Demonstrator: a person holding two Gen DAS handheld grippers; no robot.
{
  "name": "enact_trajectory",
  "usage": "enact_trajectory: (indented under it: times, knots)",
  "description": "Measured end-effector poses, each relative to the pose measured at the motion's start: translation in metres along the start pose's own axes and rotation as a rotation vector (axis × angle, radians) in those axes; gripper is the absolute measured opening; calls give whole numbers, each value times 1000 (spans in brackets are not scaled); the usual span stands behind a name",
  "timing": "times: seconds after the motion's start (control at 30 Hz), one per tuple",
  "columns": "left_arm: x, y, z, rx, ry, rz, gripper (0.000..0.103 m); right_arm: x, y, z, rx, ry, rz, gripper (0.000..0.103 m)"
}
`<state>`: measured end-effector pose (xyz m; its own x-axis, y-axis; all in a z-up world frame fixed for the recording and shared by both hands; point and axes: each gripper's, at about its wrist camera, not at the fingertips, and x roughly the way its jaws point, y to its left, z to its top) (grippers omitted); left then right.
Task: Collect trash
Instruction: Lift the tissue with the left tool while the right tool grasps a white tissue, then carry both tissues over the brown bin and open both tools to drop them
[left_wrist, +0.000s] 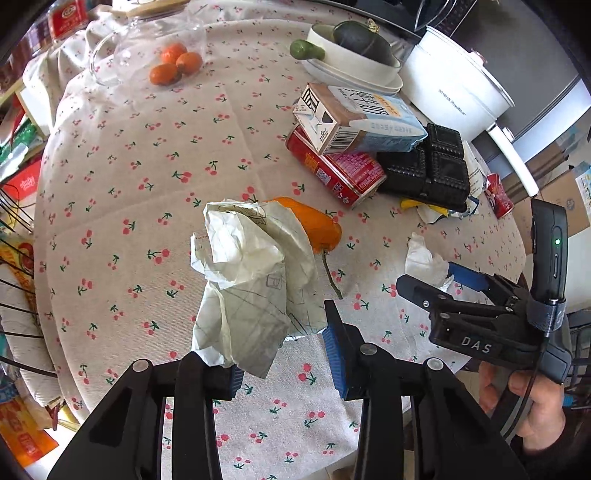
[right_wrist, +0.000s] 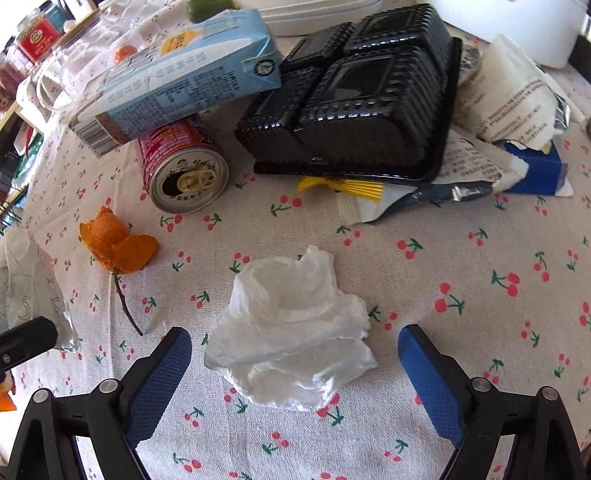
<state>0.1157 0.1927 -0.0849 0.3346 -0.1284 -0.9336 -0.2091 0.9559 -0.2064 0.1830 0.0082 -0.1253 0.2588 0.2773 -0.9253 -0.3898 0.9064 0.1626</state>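
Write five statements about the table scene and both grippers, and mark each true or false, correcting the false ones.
1. The left gripper holds a crumpled paper. True.
2. The right gripper is clamped on the white tissue. False: its jaws stand open on either side of the tissue, pads not touching.
3. The blue carton rests on the red can. True.
4. The red can stands upright. False: it lies on its side, opened top facing the right wrist camera.
5. The orange peel lies inside the black tray. False: it lies on the tablecloth, left of the tissue.
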Motion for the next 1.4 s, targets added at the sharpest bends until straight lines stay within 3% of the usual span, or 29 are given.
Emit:
enact_trajectory:
  times: [0.1,0.17,0.2,0.37,0.53,1.0,1.4]
  knots:
    - [1,0,1,0,4,-2,39,4,12,-4,-79,-23,-84,86]
    - [2,-1,3,3,5,-5,39,7,19,-4,-130,-28,-121,77]
    - [3,0,4,-2,6,-6,39,7,21,-5,-146,-35,-117,75]
    - [2,-5,5,-26,5,-28,39,1,12,-5,-115,-38,-78,44]
    - [-2,-19,1,1,-3,-37,39,-17,-17,-7,3,-41,10,29]
    - [5,-62,-2,77,18,-64,39,-86,-87,-24,87,-135,-17,26]
    - [24,-144,-5,197,49,-98,39,-141,-155,-60,159,-189,-54,26]
